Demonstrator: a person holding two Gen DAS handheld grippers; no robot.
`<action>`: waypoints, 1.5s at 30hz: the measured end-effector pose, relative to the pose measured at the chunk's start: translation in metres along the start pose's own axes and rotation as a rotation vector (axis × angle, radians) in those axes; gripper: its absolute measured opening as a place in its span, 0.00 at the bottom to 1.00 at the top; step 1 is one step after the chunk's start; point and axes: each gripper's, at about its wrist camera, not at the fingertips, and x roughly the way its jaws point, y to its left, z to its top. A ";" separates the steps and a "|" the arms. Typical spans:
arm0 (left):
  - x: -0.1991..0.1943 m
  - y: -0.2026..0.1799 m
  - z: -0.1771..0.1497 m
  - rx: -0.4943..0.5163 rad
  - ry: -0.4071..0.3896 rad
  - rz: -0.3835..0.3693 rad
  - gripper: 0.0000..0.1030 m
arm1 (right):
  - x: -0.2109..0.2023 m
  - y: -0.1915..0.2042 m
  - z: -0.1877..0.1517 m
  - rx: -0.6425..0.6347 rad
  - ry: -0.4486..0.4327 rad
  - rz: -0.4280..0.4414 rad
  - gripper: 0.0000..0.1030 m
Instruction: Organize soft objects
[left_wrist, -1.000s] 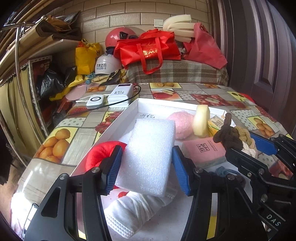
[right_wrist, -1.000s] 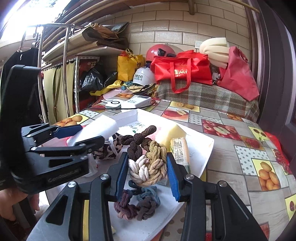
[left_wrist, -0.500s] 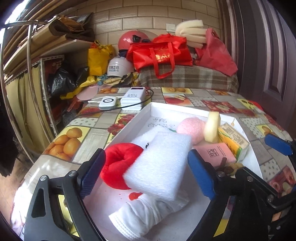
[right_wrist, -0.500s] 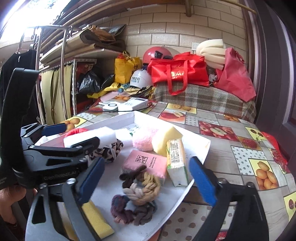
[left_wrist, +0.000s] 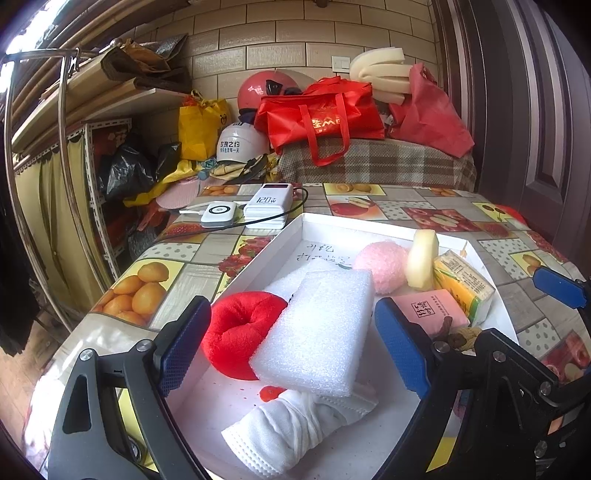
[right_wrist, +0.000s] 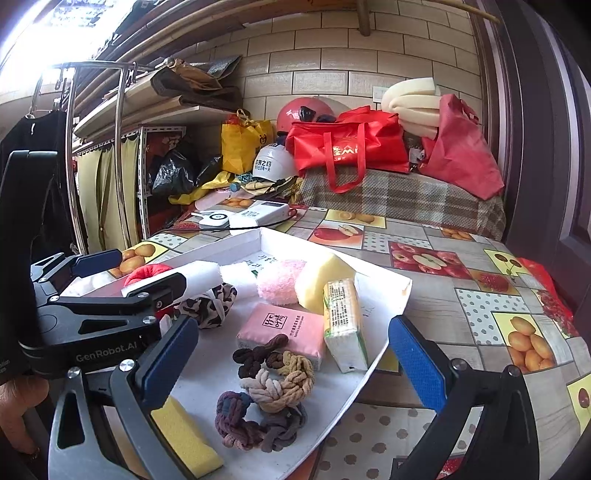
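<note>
- Fingers on your left gripper (left_wrist: 295, 350) are spread wide with nothing gripped; the blue pads (left_wrist: 183, 349) stand clear on either side of the white foam block (left_wrist: 317, 332), not touching it.
- Your right gripper (right_wrist: 291, 365) is likewise wide apart and empty; its blue pads (right_wrist: 415, 363) flank the braided hair ties (right_wrist: 266, 398) low in the right wrist frame.
- White foam block: lies tilted at centre of the left wrist frame, one edge propped on the red plush ring (left_wrist: 236, 336), near end resting on a rolled white cloth (left_wrist: 295, 428).
- All of the above sit inside the white tray (left_wrist: 258, 254), which stands on the fruit-print tablecloth (left_wrist: 177, 273).
- Right of centre in the left wrist frame: pink fluffy ball (left_wrist: 380, 266), pale yellow sponge wedge (left_wrist: 421, 264) upright beside it, tissue pack (left_wrist: 463, 288) on its side, and the pink packet (left_wrist: 428, 314) in front.
- Right wrist frame, lower centre: hair ties lie in a loose heap on the tray floor, just in front of the pink packet.
- Leopard-print scrunchie (right_wrist: 207, 306) sits left of centre, partly hidden behind your left gripper body.
- Yellow sponge (right_wrist: 184, 439) at lower left of the right wrist frame; whether it rests in the tray or on its rim is hard to tell, your finger covers it.
- Upper left of the tray: two white power banks (left_wrist: 266, 205) on the cloth.
</note>
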 end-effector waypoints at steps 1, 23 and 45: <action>-0.001 -0.001 0.000 0.002 -0.003 0.003 0.89 | -0.001 -0.001 0.000 0.003 -0.002 -0.001 1.00; -0.046 -0.038 -0.022 0.068 -0.018 -0.060 0.89 | -0.053 -0.033 -0.018 0.043 -0.074 -0.115 1.00; -0.100 -0.068 -0.041 0.046 0.006 0.129 0.88 | -0.166 -0.103 -0.053 0.179 -0.227 -0.305 1.00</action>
